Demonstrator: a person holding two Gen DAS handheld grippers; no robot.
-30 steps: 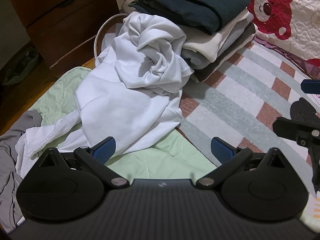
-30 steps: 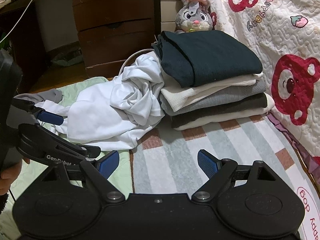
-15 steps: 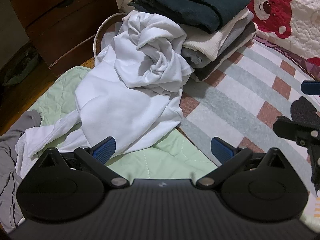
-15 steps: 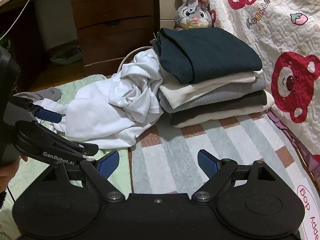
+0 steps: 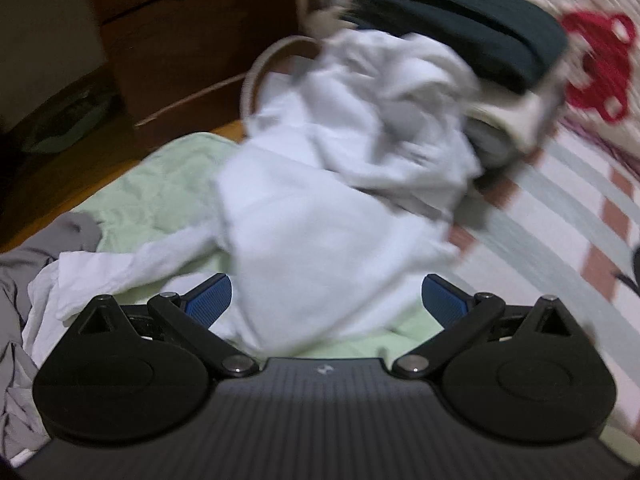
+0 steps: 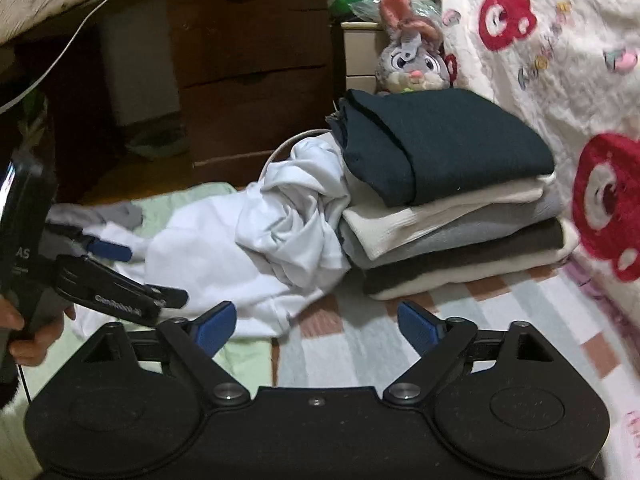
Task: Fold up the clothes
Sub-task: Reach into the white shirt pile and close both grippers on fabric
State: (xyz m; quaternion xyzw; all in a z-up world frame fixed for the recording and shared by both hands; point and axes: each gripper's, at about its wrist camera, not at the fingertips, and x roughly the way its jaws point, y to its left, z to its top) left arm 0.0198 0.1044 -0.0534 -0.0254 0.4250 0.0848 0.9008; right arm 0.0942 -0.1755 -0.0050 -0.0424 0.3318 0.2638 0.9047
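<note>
With both the left hand-held gripper [image 5: 326, 296] and the right hand-held gripper [image 6: 316, 322] spread apart and holding nothing, the crumpled white shirt [image 6: 260, 236] beside the folded stack [image 6: 452, 200] is best pinched by a hem edge and drawn flat, I judge.

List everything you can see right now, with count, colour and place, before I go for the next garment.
Crumpled shirt: one, white, beside the folded stack.
Folded stack: several garments, dark green on top, then cream, grey, dark; on the striped blanket.
Striped blanket: one, grey, white and brown, under the stack.
Green mat: one, pale green, under the shirt.
Grey garment: one, left edge, unfolded.
Plush rabbit: one, grey and pink, behind the stack.
Bear quilt: one, cream with red bears, far right.
Wooden drawers: brown, behind.
Left gripper: open, over the shirt's hem.
Right gripper: open, empty.
</note>
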